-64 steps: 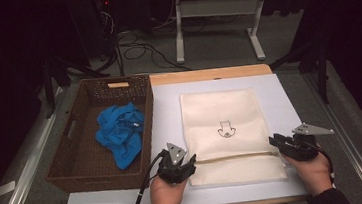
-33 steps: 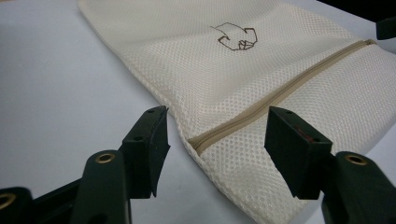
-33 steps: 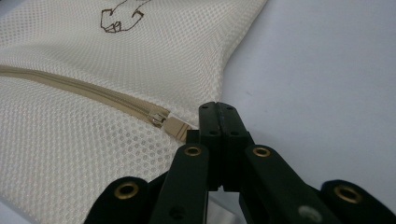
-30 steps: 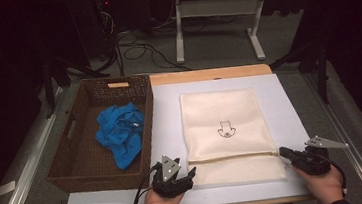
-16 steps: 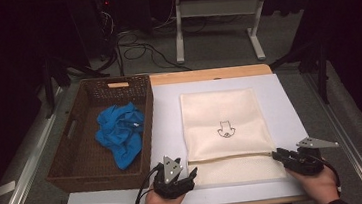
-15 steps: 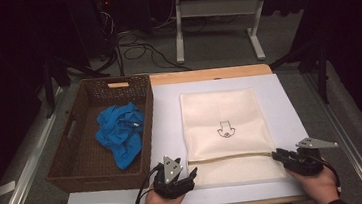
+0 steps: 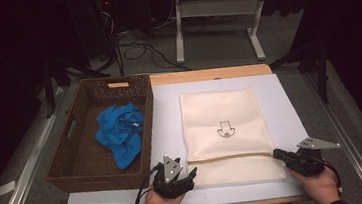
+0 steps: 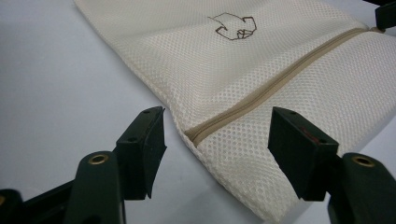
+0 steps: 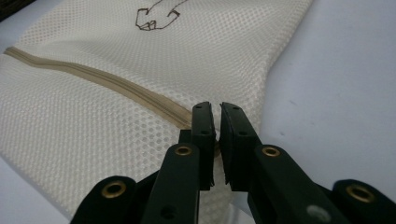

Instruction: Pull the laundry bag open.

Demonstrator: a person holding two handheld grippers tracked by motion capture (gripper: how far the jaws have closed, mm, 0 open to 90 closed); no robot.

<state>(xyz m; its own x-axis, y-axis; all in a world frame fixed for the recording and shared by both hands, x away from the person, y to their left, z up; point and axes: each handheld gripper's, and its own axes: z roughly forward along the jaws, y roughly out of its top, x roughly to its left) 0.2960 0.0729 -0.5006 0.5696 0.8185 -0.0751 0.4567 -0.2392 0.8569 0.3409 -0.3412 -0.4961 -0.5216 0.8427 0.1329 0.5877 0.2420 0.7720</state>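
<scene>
The right gripper [image 9: 215, 140] is pinching the zipper [image 9: 102, 86] end, jaws having just closed on it, while the left gripper [image 8: 217, 149] is sitting half-open around the other end of the mesh bag [image 7: 224, 125] on the table, still zipped, blue cloth [image 7: 120, 133] waiting in the basket [image 7: 69, 158].

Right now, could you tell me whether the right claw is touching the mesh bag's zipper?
Touching: in the right gripper view, the right claw is shut on the end of the zipper of the mesh bag.

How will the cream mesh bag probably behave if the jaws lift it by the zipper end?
The mesh bag lies thin and flat on the white mat, so it is probably light and would hang limp. Its open weave should give the right gripper, shut at the zipper, a fair hold.
</scene>
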